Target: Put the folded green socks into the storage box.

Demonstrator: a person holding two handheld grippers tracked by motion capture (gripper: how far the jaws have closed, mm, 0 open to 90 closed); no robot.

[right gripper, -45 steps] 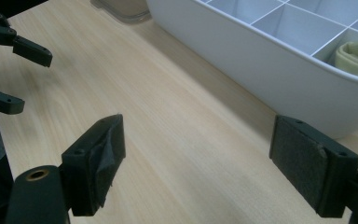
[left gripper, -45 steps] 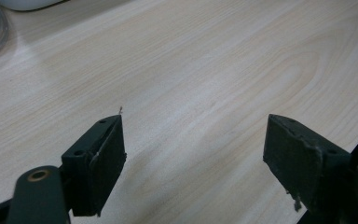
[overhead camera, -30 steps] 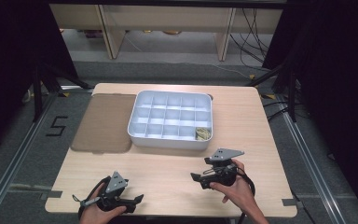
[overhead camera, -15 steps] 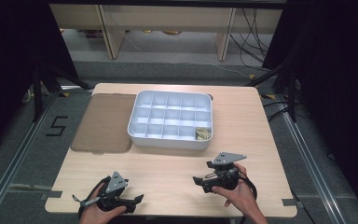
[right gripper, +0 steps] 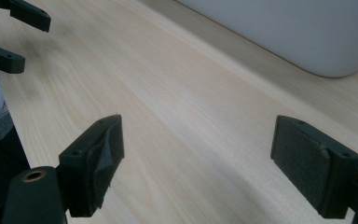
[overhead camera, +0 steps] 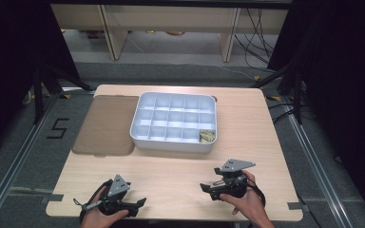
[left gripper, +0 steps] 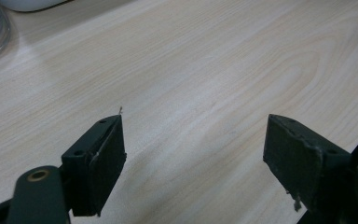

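A white compartment tray (overhead camera: 173, 142) stands at the middle of the wooden table (overhead camera: 171, 175). Its near right cell holds a small tan and green item (overhead camera: 207, 136). My left gripper (overhead camera: 138, 205) rests near the table's front left edge, jaws pointing right. In the left gripper view it (left gripper: 196, 154) is open over bare wood. My right gripper (overhead camera: 208, 191) sits near the front right, jaws pointing left. From its own camera the right gripper (right gripper: 196, 158) also stands open and empty, with the tray's wall (right gripper: 284, 28) to its right.
A brown flat lid or mat (overhead camera: 105, 124) lies against the tray's left side. Black stands and cables surround the table on the floor. In the right gripper view the left gripper's jaws show at the top left, at the table's edge.
The right gripper has drifted a little toward the table's near edge. The left gripper has stayed put.
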